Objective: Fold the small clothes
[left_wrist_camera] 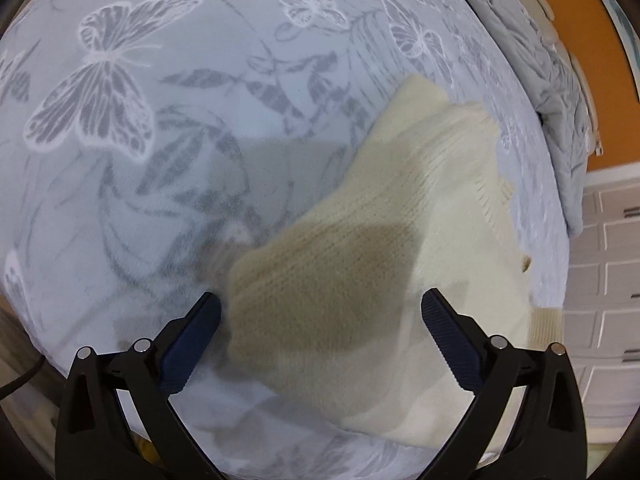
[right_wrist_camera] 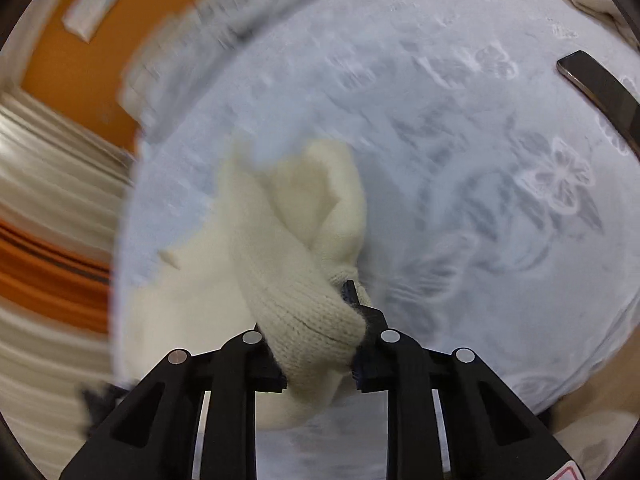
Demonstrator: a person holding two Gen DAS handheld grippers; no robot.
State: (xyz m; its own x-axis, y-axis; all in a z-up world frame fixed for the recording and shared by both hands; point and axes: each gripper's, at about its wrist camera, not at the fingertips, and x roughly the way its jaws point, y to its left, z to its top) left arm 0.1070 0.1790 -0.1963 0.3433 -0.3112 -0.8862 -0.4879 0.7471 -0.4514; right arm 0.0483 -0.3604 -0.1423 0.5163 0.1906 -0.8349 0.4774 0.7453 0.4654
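Cream knit sweater (left_wrist_camera: 360, 248) lies lower right on the butterfly-print bedspread (left_wrist_camera: 160, 160); left gripper (left_wrist_camera: 320, 304) spread wide above it, right gripper (right_wrist_camera: 316, 344) clamps a bunched fold

An orange wall (left_wrist_camera: 576, 32) backs the butterfly-print bed cover (left_wrist_camera: 168, 128), beside white drawers (left_wrist_camera: 600, 280).

- A bed carries everything, covered by a pale blue-grey fleece blanket (left_wrist_camera: 168, 208) printed with butterflies and leaves.
- A cream ribbed-knit garment (left_wrist_camera: 400, 216) lies on the blanket near its edge.
- A crumpled grey quilted cloth (left_wrist_camera: 556, 92) lies along the far edge.
- A dark flat phone (right_wrist_camera: 600, 84) rests on the blanket, well apart from the knit.
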